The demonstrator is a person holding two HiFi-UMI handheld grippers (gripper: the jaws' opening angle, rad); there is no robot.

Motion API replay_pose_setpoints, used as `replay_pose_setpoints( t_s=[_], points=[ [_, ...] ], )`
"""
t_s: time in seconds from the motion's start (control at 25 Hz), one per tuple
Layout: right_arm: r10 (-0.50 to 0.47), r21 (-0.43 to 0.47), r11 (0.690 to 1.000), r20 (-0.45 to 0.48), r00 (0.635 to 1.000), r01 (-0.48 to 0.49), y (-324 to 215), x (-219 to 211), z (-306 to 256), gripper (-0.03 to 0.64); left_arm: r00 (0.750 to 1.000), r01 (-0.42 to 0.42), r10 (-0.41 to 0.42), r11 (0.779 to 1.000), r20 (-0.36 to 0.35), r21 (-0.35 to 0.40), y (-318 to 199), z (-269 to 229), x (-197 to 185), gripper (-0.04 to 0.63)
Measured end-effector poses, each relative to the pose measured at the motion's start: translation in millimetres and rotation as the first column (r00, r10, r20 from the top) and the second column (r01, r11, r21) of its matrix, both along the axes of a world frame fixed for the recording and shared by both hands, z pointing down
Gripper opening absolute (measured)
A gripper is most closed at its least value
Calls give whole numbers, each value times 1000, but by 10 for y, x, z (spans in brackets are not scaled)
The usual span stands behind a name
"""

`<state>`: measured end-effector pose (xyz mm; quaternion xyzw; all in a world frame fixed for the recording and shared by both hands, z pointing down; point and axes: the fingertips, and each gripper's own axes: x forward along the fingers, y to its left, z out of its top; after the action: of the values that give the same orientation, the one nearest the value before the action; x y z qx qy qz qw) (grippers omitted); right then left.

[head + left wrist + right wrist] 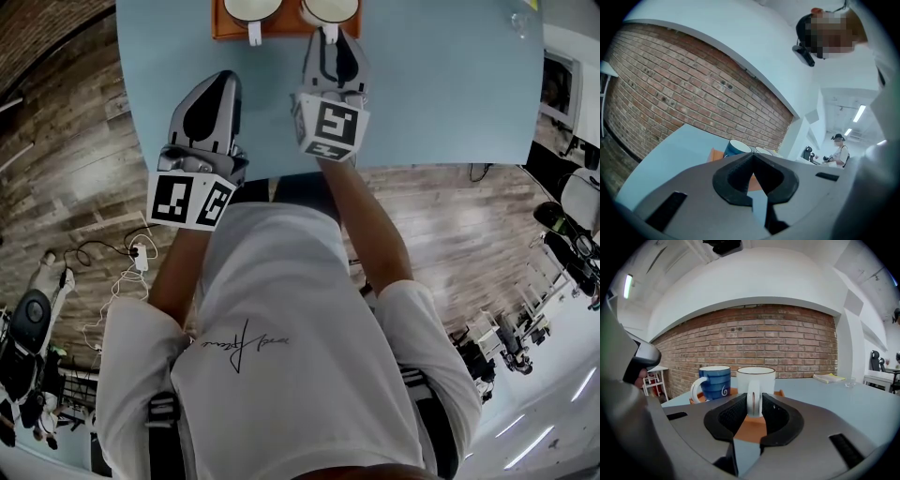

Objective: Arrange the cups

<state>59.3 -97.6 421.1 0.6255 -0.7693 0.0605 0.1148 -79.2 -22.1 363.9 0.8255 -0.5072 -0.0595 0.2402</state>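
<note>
Right gripper view is showing the right gripper (pixel 754 400) clamping the white cup (pixel 756 376) by its handle while the left gripper (pixel 753 156) is hovering closed, empty.

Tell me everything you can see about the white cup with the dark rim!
This white, ceramic-looking cup stands upright with a thin dark line round its rim. It sits on an orange tray, beside a blue striped cup. Its loop handle points toward the right gripper and stands between that gripper's jaws, very close to both; whether they squeeze it, I cannot tell.
</note>
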Motion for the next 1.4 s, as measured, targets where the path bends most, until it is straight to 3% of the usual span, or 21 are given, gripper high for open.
replay_pose_setpoints(
  t_s=[0.52, 0.84, 1.16, 1.4],
  points=[
    [-39, -89, 995, 4, 999, 40, 213, 32, 31, 100, 1000, 0, 1, 1000, -23, 18, -44, -11, 7, 8],
    [-76, -81, 994, -18, 997, 74, 411, 144, -236, 100, 999, -20, 21, 999, -34, 29, -30, -61, 68, 8],
    [-182, -44, 982, 70, 981, 185, 530, -79, -544, 86, 997, -71, 72, 997, -15, 42, -52, -216, 104, 8],
    [-311, -9, 949, 115, 944, 314, 515, -235, -882, 55, 996, -89, 89, 993, 6, 80, -139, -472, 29, 8]
  ],
)
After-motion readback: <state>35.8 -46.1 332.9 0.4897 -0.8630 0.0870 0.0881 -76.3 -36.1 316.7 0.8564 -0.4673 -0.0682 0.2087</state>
